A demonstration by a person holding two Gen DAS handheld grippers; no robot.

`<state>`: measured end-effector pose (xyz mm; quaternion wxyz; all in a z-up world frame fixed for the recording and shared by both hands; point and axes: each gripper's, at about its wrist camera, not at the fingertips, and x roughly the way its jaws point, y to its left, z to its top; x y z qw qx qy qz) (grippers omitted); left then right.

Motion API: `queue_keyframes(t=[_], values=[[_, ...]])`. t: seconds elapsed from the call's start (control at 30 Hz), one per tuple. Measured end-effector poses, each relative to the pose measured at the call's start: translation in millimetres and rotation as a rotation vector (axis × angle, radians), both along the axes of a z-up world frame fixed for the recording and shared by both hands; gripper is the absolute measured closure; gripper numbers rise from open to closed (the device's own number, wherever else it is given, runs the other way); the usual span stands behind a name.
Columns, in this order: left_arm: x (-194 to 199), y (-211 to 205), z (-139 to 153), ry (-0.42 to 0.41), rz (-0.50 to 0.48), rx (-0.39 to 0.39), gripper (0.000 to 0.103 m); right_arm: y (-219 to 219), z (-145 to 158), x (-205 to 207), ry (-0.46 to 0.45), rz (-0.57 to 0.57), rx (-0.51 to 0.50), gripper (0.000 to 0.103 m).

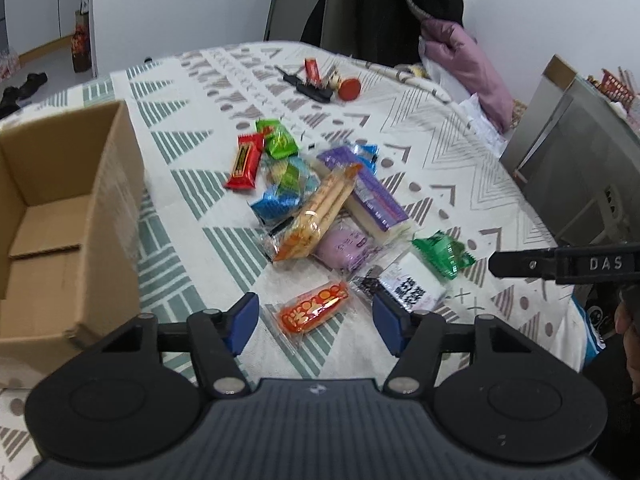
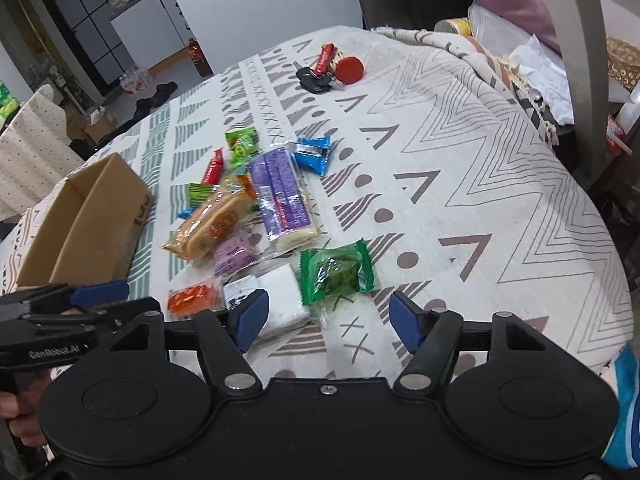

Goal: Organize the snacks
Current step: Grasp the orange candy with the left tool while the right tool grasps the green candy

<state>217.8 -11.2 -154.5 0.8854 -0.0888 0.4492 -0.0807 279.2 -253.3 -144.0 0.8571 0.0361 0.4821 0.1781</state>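
Snacks [image 1: 320,204] lie beside the empty cardboard box [image 1: 68,216]; both grippers' jaws gape wide, holding nothing.

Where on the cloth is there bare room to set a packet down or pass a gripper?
Bare cloth lies right of the green packet and blue packet, and between the snack pile and the keys. Crowded: from the cardboard box across to the purple pack.
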Motion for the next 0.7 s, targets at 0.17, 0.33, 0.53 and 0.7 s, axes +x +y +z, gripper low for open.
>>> queue_keyframes(t=[0.17,0.33,0.53,0.7], values=[[12.5,1.1,-19.9,0.036,-0.001,0.019,0.041,0.9,-11.0,15.1,0.019,-0.009,-0.006,0.04],[24.1,1.0,-31.8,0.057,-0.009,0.041,0.041,2.5,-20.3,28.4,0.027,-0.016,-0.015,0.042],[35.9,-3.3,-40.1,0.048,-0.028,0.073,0.041,5.9,-30.2,42.1,0.041,-0.019,-0.019,0.042],[41.9,-6.1,-41.4,0.034,-0.04,0.071,0.046,9.8,-35.5,49.7,0.046,-0.017,-0.028,0.042]])
